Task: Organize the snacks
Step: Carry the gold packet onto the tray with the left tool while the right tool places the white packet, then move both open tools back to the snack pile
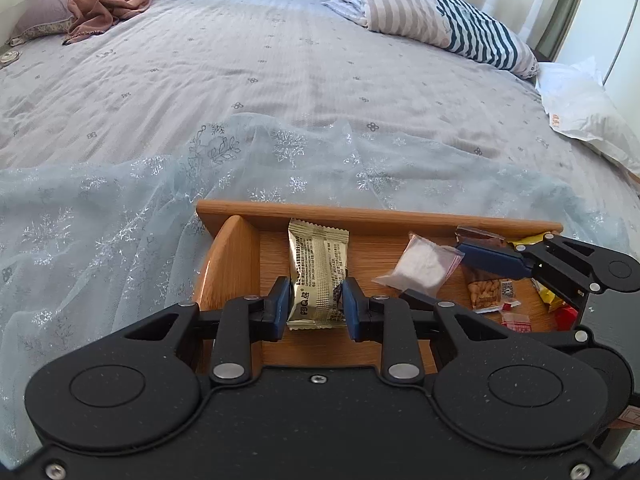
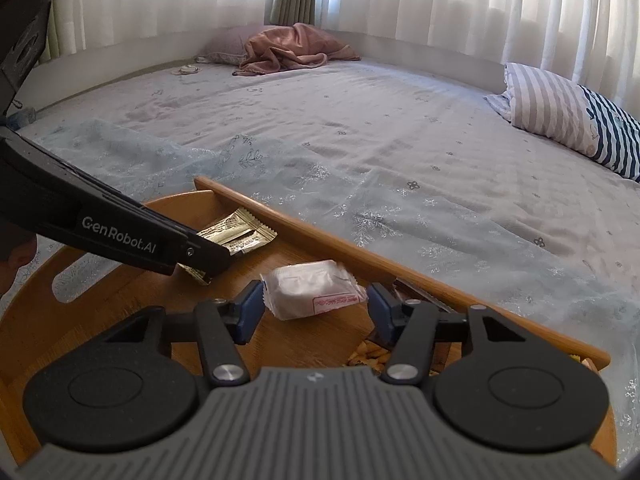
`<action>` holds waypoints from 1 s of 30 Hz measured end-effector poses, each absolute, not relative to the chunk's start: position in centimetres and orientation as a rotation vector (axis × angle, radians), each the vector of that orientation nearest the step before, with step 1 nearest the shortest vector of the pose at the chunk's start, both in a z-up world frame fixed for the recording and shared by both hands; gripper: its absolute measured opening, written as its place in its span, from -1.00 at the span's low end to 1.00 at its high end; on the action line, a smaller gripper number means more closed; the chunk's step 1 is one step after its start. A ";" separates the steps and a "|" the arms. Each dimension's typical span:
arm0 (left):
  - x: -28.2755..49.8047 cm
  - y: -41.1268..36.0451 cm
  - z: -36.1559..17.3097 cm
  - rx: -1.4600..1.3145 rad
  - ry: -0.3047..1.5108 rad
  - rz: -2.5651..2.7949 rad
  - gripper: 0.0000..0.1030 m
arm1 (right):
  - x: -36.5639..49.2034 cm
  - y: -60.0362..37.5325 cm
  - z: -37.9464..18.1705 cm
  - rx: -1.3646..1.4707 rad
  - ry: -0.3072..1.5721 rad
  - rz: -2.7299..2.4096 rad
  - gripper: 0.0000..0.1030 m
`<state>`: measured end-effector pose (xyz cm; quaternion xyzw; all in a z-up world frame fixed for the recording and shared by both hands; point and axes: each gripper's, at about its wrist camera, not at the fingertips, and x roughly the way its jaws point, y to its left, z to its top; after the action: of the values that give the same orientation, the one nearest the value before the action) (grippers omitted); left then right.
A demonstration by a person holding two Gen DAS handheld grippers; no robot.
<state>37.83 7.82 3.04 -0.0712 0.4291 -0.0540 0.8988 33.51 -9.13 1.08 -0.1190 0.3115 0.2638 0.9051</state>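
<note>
A wooden tray (image 1: 360,213) lies on the bed. My left gripper (image 1: 316,304) is shut on a gold snack packet (image 1: 318,264) at the tray's left end; the packet also shows in the right wrist view (image 2: 240,228). My right gripper (image 2: 316,308) is open around a white snack packet (image 2: 312,290), which lies flat on the tray (image 2: 304,344); the fingers stand apart from it. In the left wrist view the white packet (image 1: 420,266) lies mid-tray, and the right gripper's blue finger (image 1: 492,258) reaches in over a peanut packet (image 1: 486,290).
Yellow and red wrappers (image 1: 554,304) lie at the tray's right end. A sheer blue snowflake cloth (image 1: 100,220) is spread under the tray. Farther off on the bed are a striped pillow (image 1: 440,16), a pink blanket (image 1: 112,0) and a white bag (image 1: 580,108).
</note>
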 end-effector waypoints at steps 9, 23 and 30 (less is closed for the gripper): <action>38.3 7.6 3.0 -0.140 0.880 -0.114 -0.46 | 34.0 -8.6 0.8 -0.266 0.661 0.540 0.27; 34.7 8.0 5.4 -0.140 0.822 -0.102 0.30 | 31.8 -10.4 2.9 -0.196 0.617 0.493 0.66; 29.6 7.8 7.3 -0.117 0.767 -0.115 0.63 | 27.6 -12.9 4.8 -0.160 0.564 0.473 0.75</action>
<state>29.65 7.82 7.34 -0.0572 0.3739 -0.0561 0.9240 27.64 -12.93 4.77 -0.0780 0.2755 0.2309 0.9299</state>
